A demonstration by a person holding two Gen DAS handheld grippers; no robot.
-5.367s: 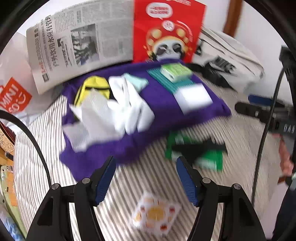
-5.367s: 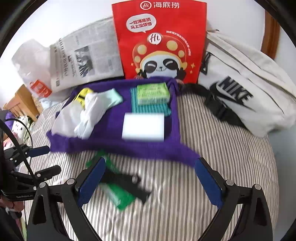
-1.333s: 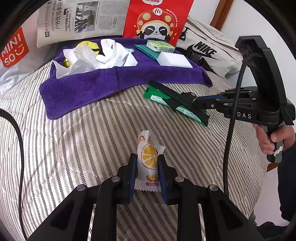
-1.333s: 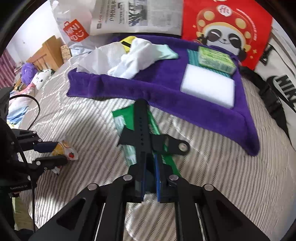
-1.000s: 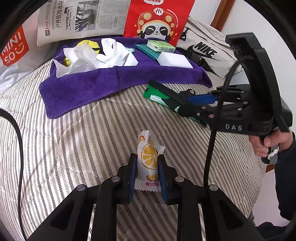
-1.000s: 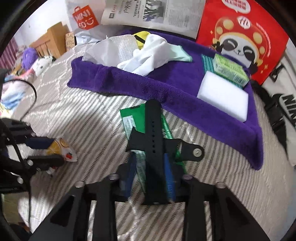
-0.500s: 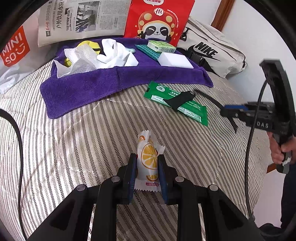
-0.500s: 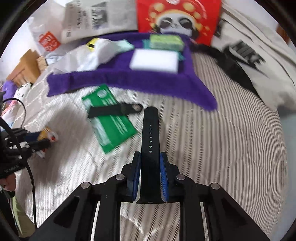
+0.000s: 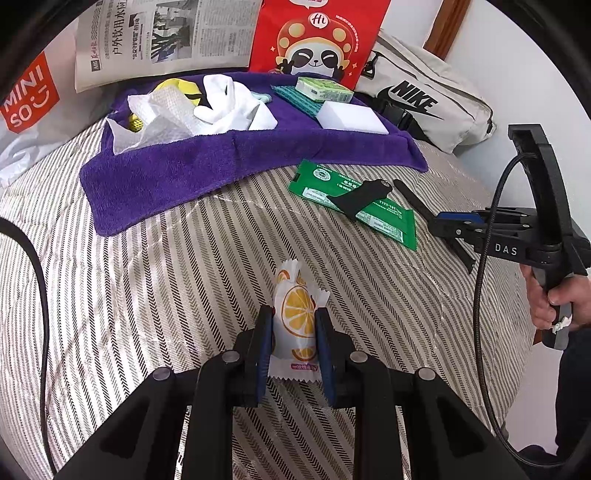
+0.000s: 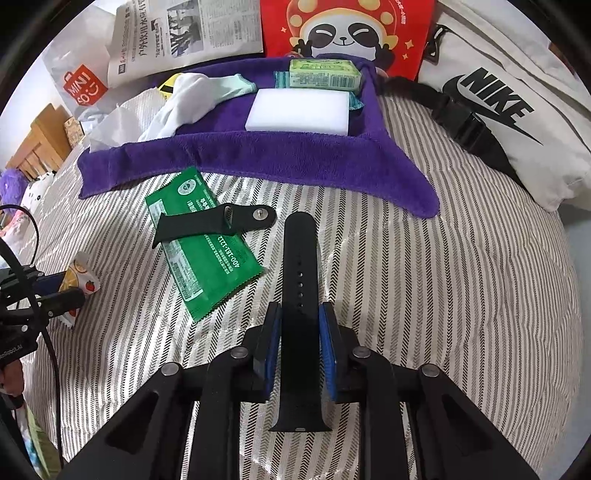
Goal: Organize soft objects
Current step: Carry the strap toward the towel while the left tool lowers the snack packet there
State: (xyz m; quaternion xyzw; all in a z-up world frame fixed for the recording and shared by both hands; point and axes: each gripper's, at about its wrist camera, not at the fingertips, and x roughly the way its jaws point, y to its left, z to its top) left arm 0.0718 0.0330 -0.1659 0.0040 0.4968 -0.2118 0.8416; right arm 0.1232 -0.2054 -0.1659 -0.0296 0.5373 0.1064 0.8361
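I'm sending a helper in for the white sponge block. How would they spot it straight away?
Find the purple towel spread on the striped bed below the red panda bag. On the towel's right half lies the white sponge block, just in front of a green packet. It is the only plain, smooth white rectangle; the other white things there are crumpled cloth.

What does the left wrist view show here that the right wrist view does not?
Only the left wrist view shows the hand on the right tongs' handle and the orange-print face of the snack packet in the left tongs. Only the right wrist view shows the wooden furniture and the holes of the black strap in the right tongs. Both show the purple towel, green packet and white sponge.
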